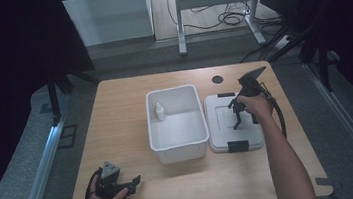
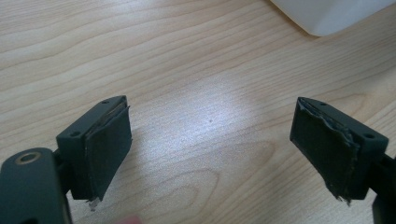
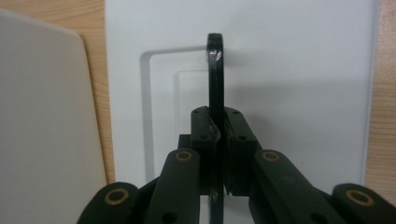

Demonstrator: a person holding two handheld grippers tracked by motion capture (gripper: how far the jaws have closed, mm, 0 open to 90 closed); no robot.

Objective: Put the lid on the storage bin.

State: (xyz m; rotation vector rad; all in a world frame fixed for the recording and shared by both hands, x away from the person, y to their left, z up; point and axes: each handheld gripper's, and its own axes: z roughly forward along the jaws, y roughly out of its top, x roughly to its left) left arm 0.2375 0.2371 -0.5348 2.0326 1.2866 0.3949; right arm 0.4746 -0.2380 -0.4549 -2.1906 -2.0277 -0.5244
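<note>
Right gripper [image 3: 219,133] clamped on black lid handle [image 3: 215,74], left gripper [image 2: 210,149] open, no readable writing.

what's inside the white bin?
The white bin holds one small white bottle, upright near its far-left corner; the rest of the floor shows bare. The near wall hides the strip of floor just behind it, so nothing can be said of that.

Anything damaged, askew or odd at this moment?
Only wear: the rubber facing on the left gripper's pads is frayed and peeling at the edges. The right gripper is shut squarely on the lid's raised black handle. The small bottle stands upright in the white bin. Nothing spilled.
</note>
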